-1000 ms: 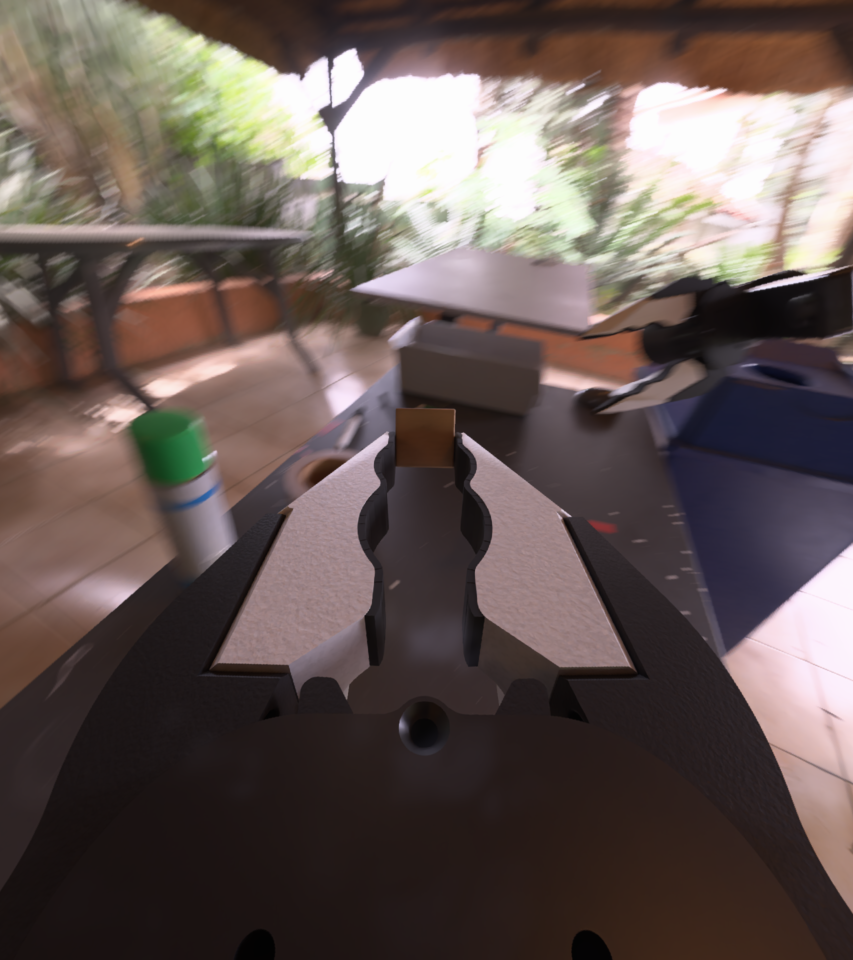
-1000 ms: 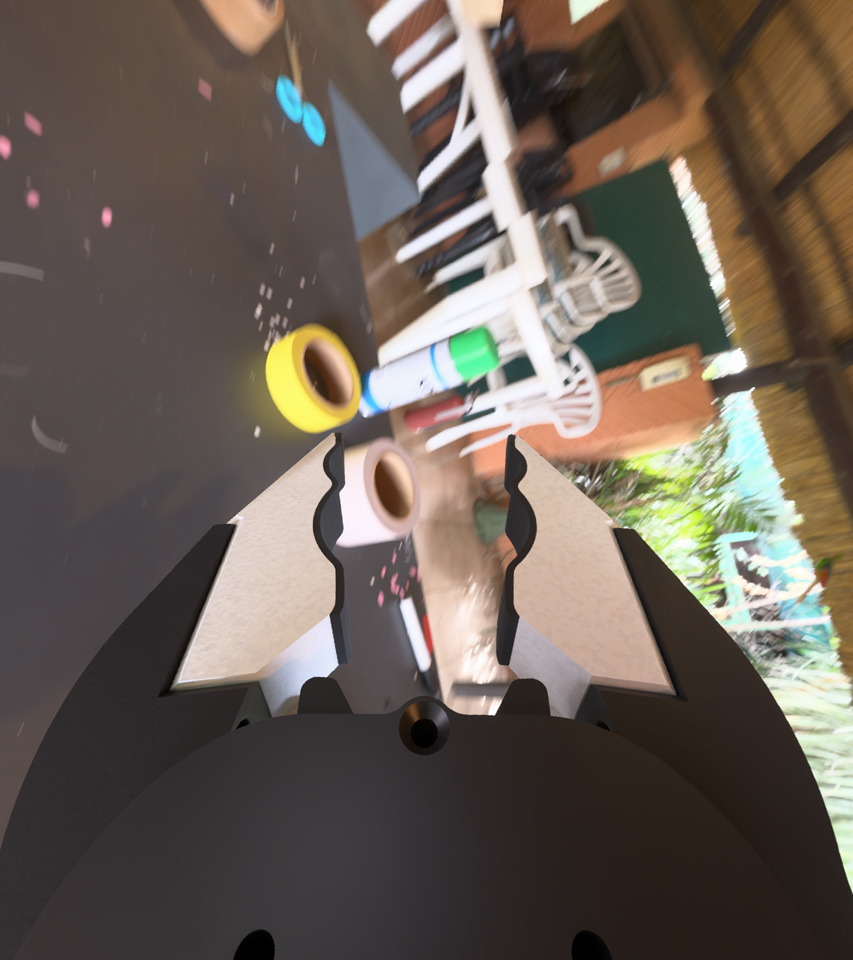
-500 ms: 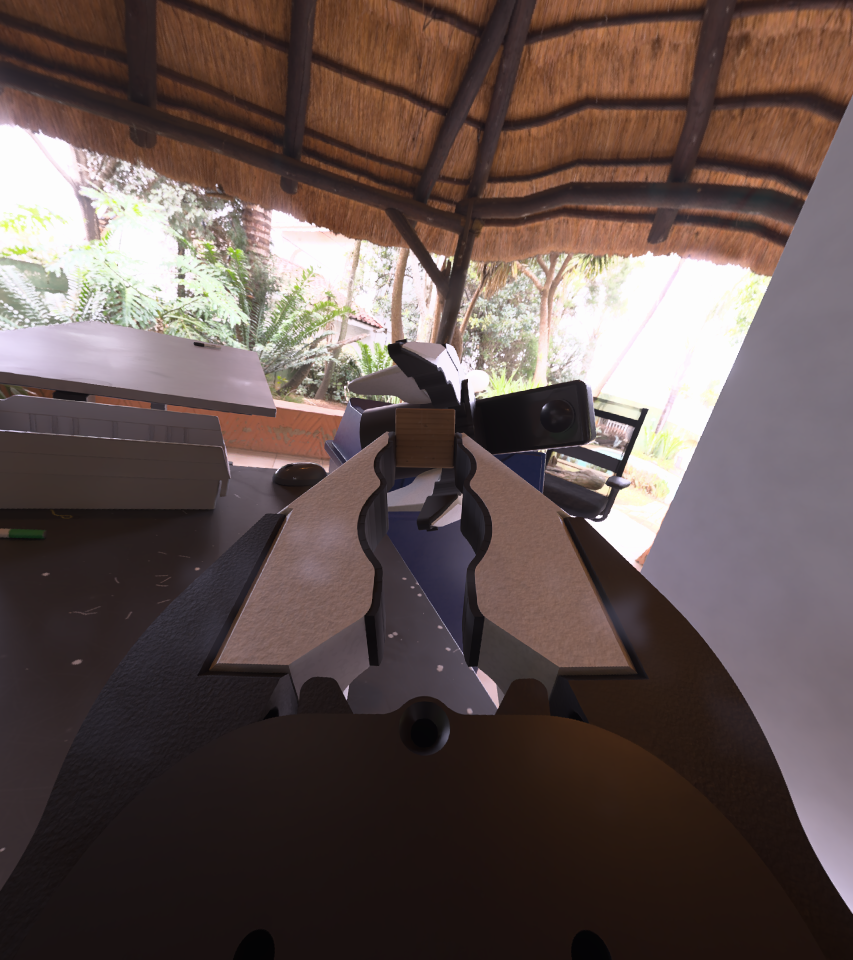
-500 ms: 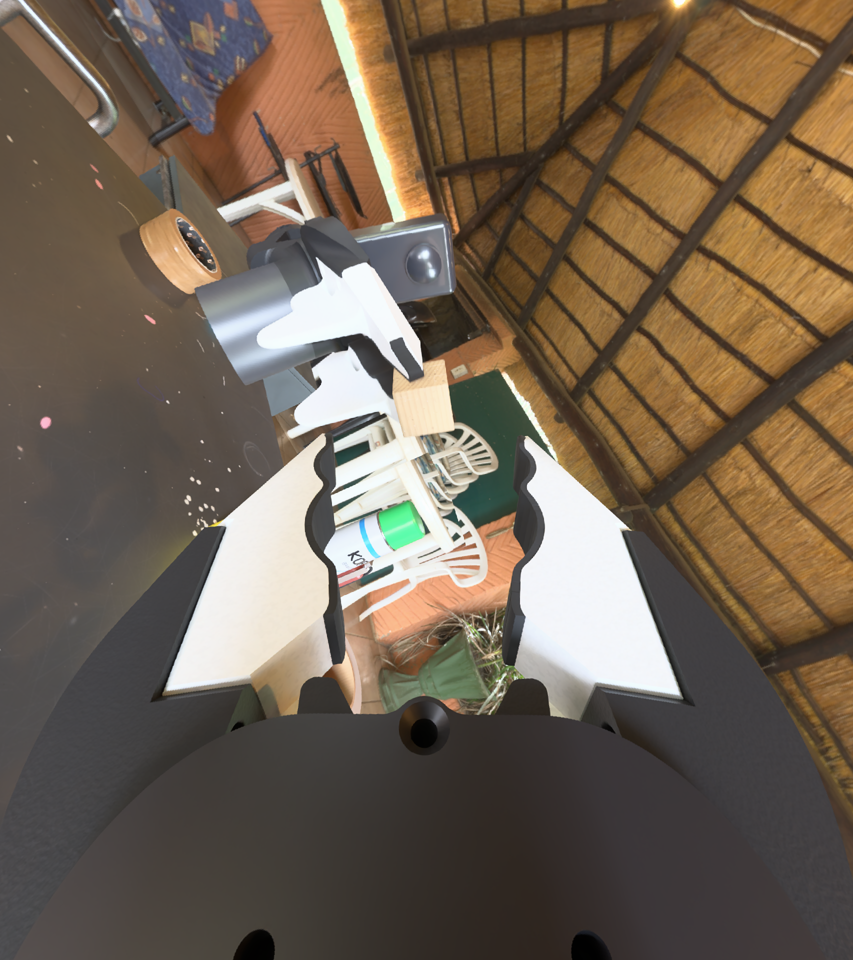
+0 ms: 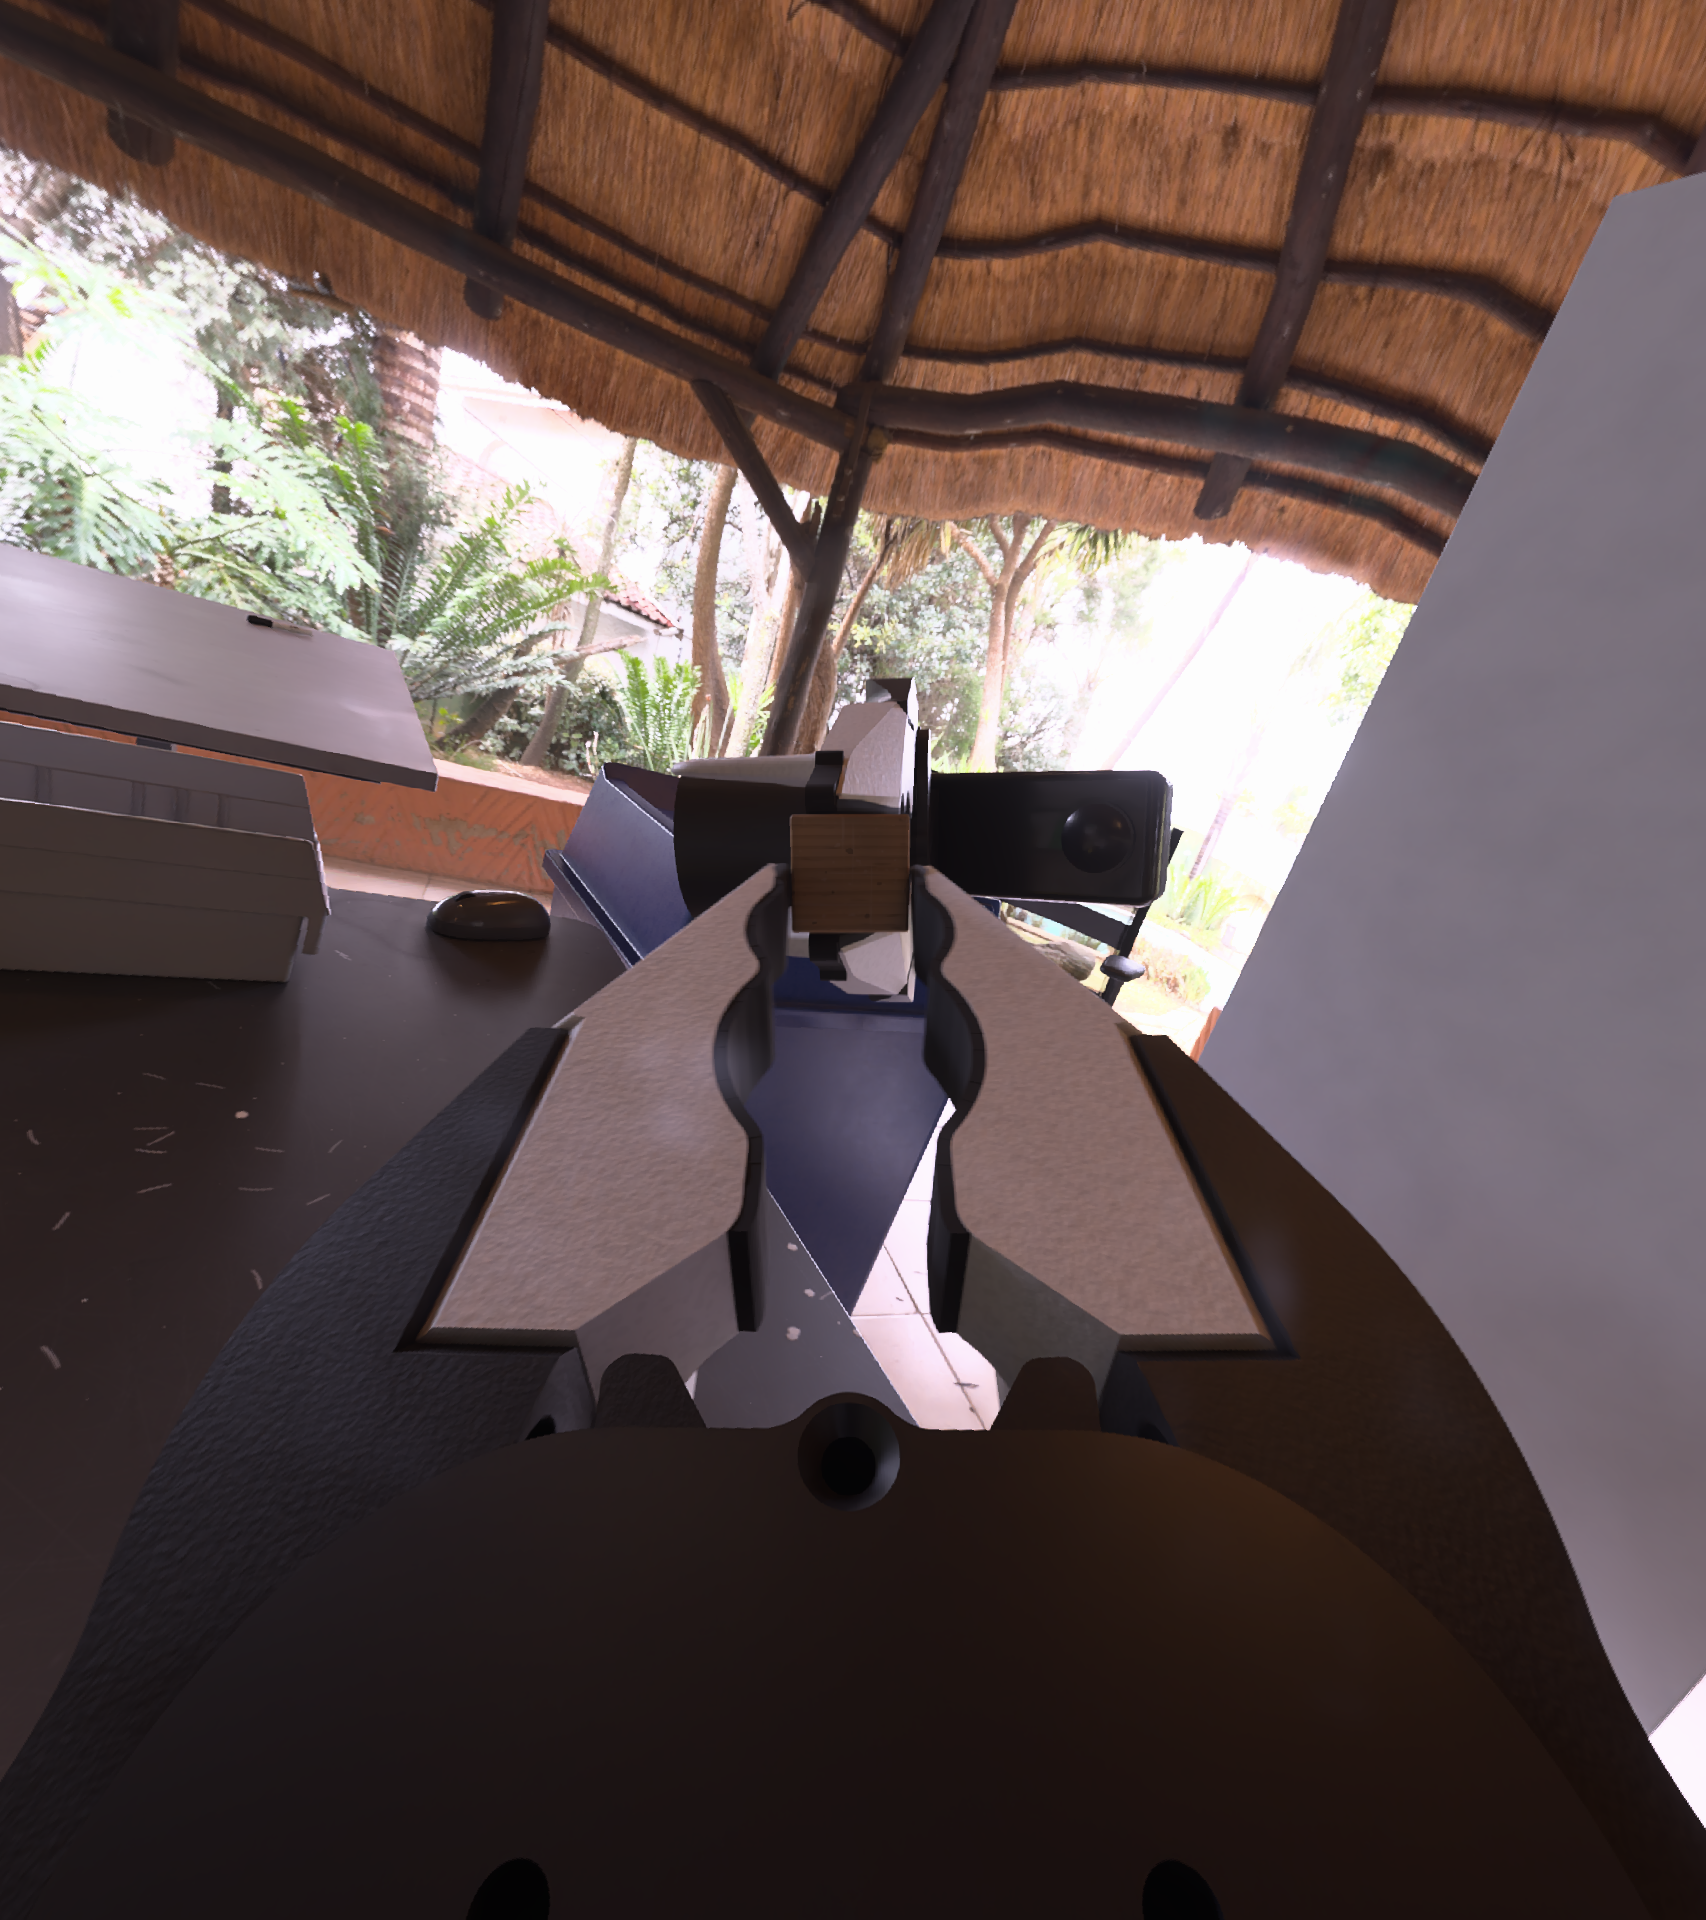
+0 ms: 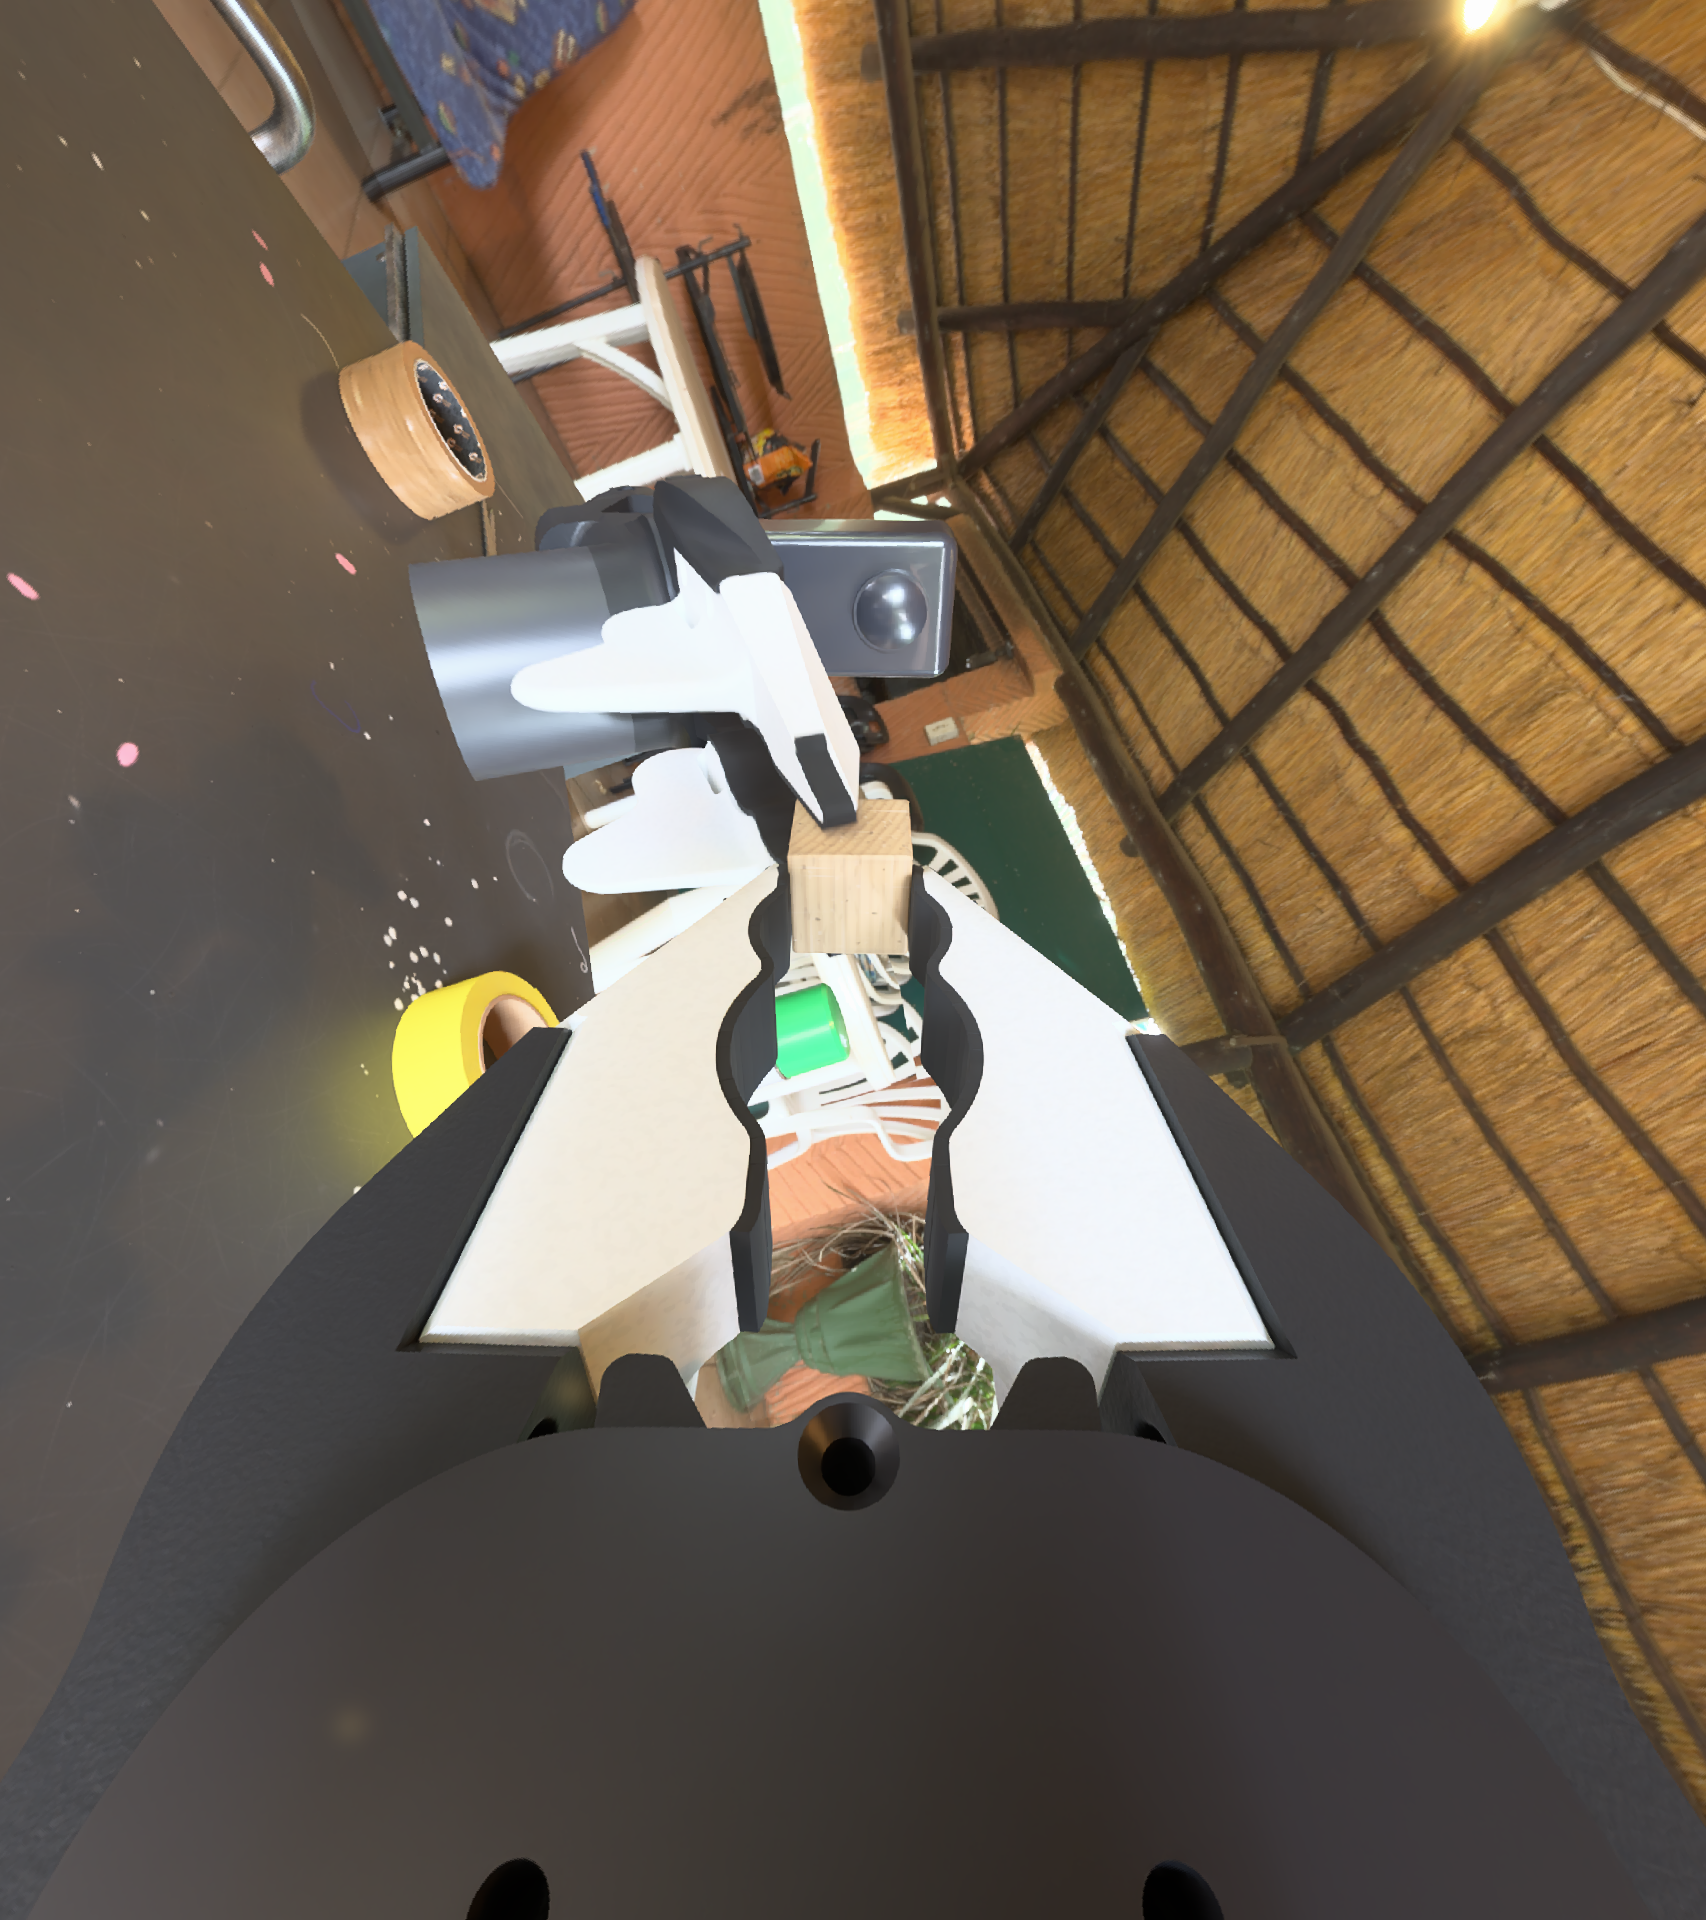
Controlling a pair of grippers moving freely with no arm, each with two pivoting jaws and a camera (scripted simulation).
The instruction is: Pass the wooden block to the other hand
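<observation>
The wooden block (image 5: 849, 873) is a small pale cube held up in the air above the dark table (image 5: 153, 1143). My left gripper (image 5: 851, 885) is shut on it, with a fingertip on each side. The right gripper's white fingers (image 5: 875, 753) show behind the block, one above it and one below. In the right wrist view the block (image 6: 849, 883) sits between the tips of my right gripper (image 6: 849, 899), which is shut on it. The left gripper's fingers (image 6: 776, 665) still pinch the block's far end there.
A white bin (image 5: 101, 873), a dark rounded object (image 5: 487, 916) and a blue box (image 5: 620, 862) stand at the back of the table. A white panel (image 5: 1555, 831) rises on the right. A brown tape roll (image 6: 413, 426), a yellow tape roll (image 6: 454, 1049) and a green-capped can (image 6: 807, 1023) are beyond.
My right gripper has moved in onto the block and closed from wide open to shut on it. My left gripper has kept its hold and barely moved over the last half second.
</observation>
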